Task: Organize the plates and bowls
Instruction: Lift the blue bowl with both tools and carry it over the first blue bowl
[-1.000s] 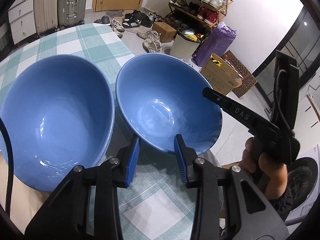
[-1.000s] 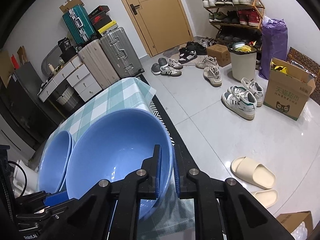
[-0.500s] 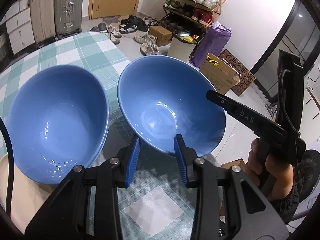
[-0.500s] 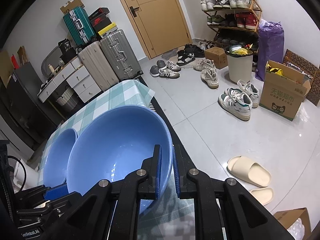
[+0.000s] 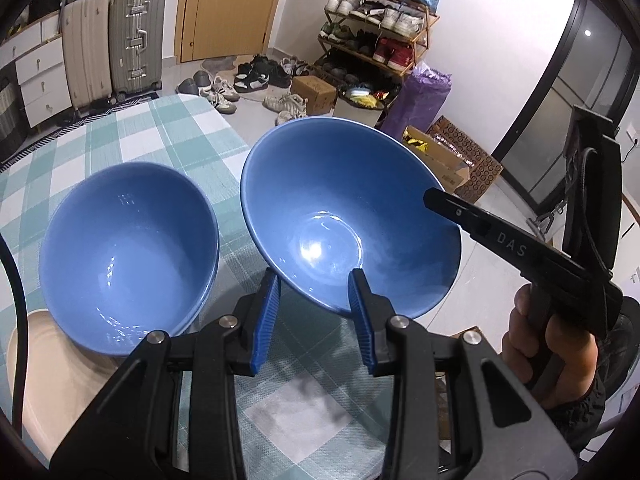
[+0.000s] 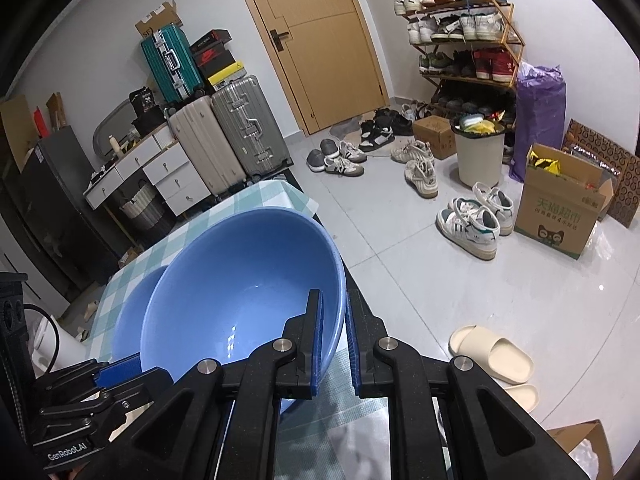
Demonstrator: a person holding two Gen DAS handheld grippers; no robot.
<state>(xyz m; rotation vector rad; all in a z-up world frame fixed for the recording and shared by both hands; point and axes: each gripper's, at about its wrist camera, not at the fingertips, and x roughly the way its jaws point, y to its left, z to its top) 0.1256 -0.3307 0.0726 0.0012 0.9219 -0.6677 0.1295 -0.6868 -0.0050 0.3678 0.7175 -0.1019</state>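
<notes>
My right gripper [image 6: 333, 294] is shut on the near rim of a large blue bowl [image 6: 240, 288] and holds it tilted above the checked tablecloth [image 5: 160, 136]. In the left wrist view the same bowl [image 5: 340, 208] hangs right of centre, with the right gripper [image 5: 434, 198] clamped on its right edge. My left gripper [image 5: 313, 276] has its jaws apart at the bowl's near rim, and cloth shows through the gap. A second blue bowl [image 5: 128, 248] rests to the left, partly on a beige plate [image 5: 48, 380].
The table's right edge drops to a tiled floor with shoes, a cardboard box [image 6: 560, 216], a bin [image 6: 480, 156] and slippers [image 6: 492, 354]. Suitcases [image 6: 224, 140] and a drawer unit stand beyond the far end. A hand [image 5: 552, 352] grips the right tool.
Both grippers have risen together. The held bowl has come up with them, and the resting bowl and tablecloth now look smaller and farther below. Neither gripper's jaws have changed.
</notes>
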